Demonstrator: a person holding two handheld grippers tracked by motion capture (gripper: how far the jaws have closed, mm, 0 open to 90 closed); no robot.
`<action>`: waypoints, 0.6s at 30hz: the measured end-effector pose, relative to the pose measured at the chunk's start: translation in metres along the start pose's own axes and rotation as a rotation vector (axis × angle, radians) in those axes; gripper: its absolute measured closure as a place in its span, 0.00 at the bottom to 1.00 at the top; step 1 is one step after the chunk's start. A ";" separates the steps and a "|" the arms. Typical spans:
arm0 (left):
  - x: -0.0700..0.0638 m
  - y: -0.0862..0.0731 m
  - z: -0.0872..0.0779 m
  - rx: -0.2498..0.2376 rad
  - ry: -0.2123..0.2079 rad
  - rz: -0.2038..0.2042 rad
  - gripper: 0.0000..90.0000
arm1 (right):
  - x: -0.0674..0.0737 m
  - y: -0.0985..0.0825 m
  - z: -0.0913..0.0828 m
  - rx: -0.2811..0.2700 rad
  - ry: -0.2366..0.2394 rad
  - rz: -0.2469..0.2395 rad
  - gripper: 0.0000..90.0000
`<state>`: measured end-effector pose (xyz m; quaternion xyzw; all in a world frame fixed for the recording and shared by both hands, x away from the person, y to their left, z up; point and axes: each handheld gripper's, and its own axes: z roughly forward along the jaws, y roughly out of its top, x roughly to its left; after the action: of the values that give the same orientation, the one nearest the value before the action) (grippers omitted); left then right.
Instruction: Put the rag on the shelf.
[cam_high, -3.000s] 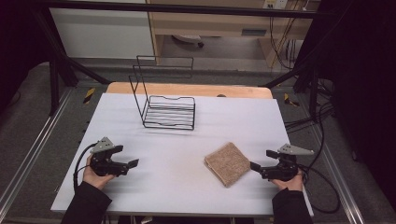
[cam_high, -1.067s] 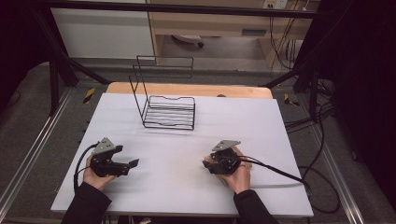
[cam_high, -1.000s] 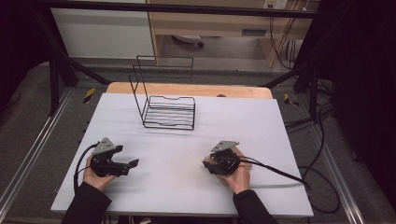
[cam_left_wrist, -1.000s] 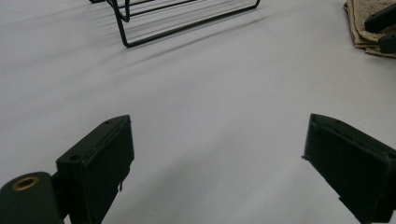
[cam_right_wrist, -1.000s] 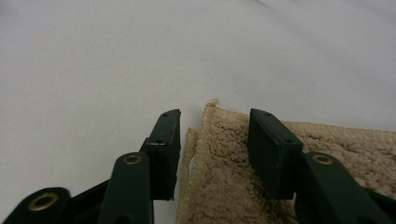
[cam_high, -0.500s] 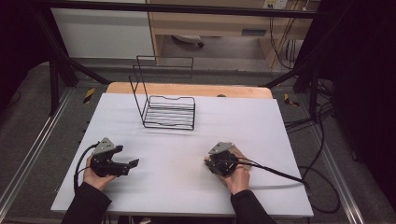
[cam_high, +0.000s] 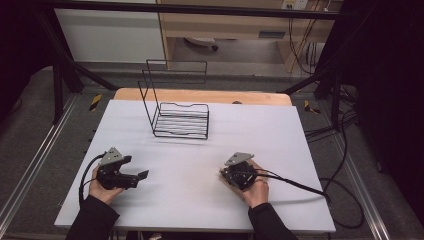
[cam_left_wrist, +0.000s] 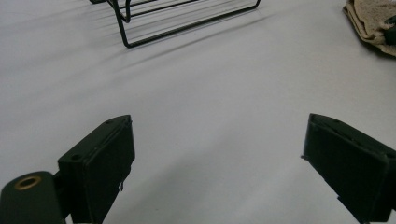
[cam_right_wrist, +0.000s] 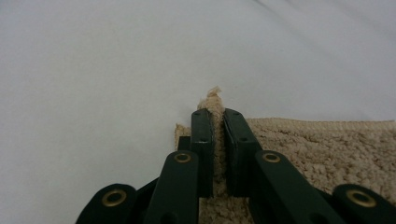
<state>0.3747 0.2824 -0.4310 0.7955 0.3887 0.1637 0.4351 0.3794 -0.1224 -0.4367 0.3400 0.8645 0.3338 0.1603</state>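
The tan towel (cam_right_wrist: 322, 149) lies flat on the white table (cam_high: 200, 200), its corner pinched by the right gripper (cam_right_wrist: 217, 126), whose jaws have just been closing. The left gripper (cam_left_wrist: 219, 158) rests well apart, jaws spread, nothing between them.

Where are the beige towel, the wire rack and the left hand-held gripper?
beige towel (cam_right_wrist: 327, 149): right gripper view, its looped top surface.
wire rack (cam_high: 181, 120): high view, its base bars.
left hand-held gripper (cam_left_wrist: 219, 163): left gripper view, between its open jaws.

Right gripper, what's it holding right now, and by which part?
The right gripper is shut on the beige towel, pinching a fold at its corner edge. The jaws have just been closing onto it.
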 end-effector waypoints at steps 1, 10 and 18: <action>0.000 0.000 0.000 -0.001 0.000 -0.001 0.09 | 0.001 -0.001 0.000 0.002 0.007 0.000 0.93; 0.000 0.000 0.000 -0.001 -0.001 -0.001 0.09 | 0.004 -0.007 0.002 -0.007 0.070 0.009 0.71; 0.000 0.000 0.000 -0.002 0.000 -0.001 0.09 | 0.007 -0.011 0.004 -0.007 0.016 -0.058 0.79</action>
<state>0.3744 0.2825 -0.4308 0.7949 0.3890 0.1638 0.4360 0.3705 -0.1219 -0.4475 0.3114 0.8740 0.3348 0.1643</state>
